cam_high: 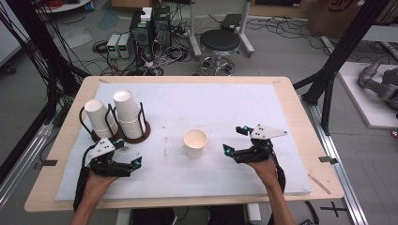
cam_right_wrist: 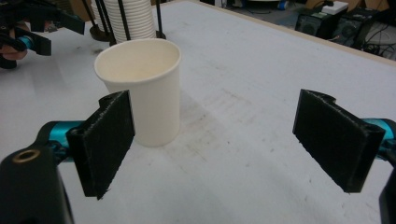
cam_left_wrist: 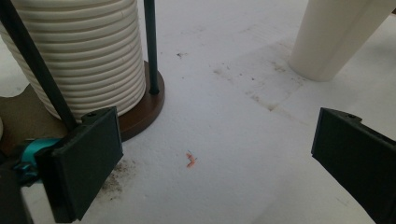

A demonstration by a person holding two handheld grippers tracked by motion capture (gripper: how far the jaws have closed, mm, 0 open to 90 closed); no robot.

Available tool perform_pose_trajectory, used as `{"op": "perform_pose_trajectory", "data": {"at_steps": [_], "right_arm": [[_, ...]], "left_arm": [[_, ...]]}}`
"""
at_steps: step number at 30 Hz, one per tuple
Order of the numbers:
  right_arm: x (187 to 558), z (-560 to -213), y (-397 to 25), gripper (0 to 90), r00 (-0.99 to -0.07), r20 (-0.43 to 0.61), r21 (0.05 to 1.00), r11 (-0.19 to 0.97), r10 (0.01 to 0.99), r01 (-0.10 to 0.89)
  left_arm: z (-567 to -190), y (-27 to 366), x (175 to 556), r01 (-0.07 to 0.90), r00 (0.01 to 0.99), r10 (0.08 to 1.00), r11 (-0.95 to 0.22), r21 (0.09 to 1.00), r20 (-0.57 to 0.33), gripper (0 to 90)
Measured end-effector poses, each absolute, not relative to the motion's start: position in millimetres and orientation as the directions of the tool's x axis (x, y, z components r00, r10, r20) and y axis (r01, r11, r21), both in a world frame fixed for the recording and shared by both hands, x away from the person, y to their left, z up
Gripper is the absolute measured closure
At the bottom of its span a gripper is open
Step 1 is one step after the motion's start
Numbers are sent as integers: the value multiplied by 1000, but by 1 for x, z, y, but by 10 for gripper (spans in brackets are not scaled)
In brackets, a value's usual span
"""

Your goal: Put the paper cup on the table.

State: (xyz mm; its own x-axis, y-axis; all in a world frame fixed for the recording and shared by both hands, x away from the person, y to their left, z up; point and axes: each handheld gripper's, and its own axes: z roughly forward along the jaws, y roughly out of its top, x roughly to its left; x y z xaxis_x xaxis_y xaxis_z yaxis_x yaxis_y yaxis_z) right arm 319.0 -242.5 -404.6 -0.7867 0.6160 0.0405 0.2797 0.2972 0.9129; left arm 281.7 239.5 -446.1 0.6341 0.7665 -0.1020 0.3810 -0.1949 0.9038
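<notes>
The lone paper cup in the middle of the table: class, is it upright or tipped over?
Upright. The paper cup stands on its narrow base with its round open mouth facing up, on the white table mat.

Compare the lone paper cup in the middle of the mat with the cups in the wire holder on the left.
The lone paper cup stands upright, mouth up, bare on the white mat; the stacked cups sit upside down, bases up, inside the black wire holder. The lone paper cup is single and short; the stacked cups are nested into tall ribbed columns. Both are plain white paper, and neither is held by a gripper.
</notes>
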Motion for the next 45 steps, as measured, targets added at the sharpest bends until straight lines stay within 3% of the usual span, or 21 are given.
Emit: {"op": "perform_pose_trajectory", "data": {"at_steps": [20,45], "right_arm": [[317,-429,-264,133,-734,96,881,286,673,377],[315,-437,-272,133,-705,112,868,277,700,412]], "left_arm": [[-448,244,282,378,622,775,-177,909,-109,17],[-448,248,283,378,612,781,-154,913,-122,17]]}}
